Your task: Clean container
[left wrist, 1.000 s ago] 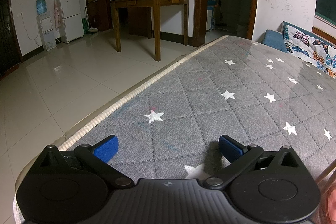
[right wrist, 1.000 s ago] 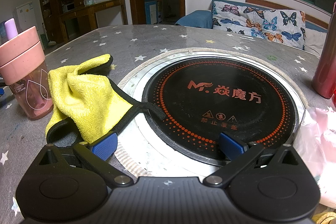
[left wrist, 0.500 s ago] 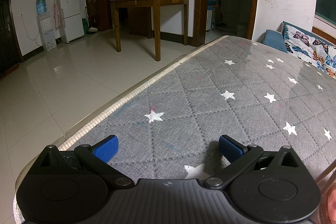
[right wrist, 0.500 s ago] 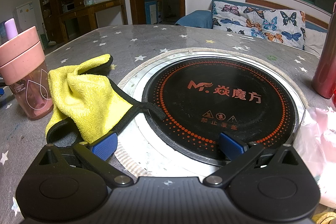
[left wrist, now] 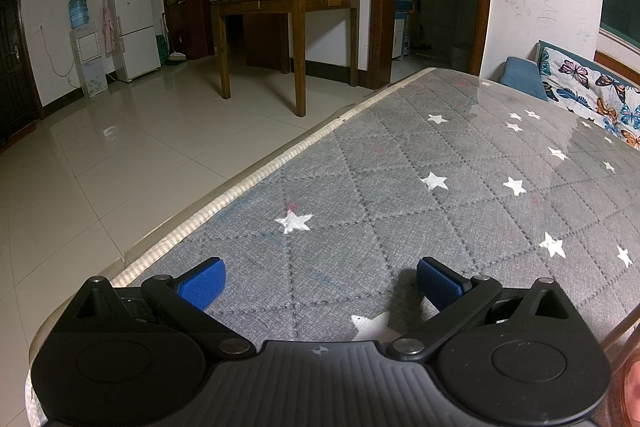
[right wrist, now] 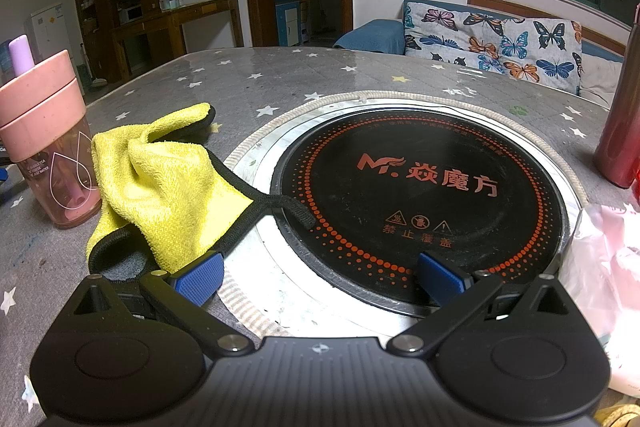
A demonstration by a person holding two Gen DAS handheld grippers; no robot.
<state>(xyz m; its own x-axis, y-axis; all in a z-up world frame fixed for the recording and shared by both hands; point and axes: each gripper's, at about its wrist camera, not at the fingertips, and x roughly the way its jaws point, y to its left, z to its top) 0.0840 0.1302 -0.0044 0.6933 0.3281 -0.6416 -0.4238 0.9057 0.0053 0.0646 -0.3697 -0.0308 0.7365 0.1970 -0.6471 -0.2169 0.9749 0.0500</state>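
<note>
Your left gripper (left wrist: 320,281) sits low and level over the grey starred table cover (left wrist: 460,195), close to its near edge, jaws spread wide with nothing between the blue pads (left wrist: 202,281). Your right gripper (right wrist: 320,279) is held just as low and level, also wide and empty, its left pad (right wrist: 198,281) just beside the corner of the yellow cloth (right wrist: 160,183) and its right pad over the near rim of the black hob (right wrist: 420,195). The cloth lies crumpled, one black-edged corner draped onto the hob's metal ring (right wrist: 264,291). Left of the cloth stands the pink cup (right wrist: 48,143), upright with its lid on and a lilac spout on top, near the cloth; whether they touch you cannot tell. A white plastic bag (right wrist: 600,267) lies right of the hob, and a red bottle (right wrist: 620,131) stands farther back on the right. Past the table is a butterfly-print cushion (right wrist: 492,43).
</note>
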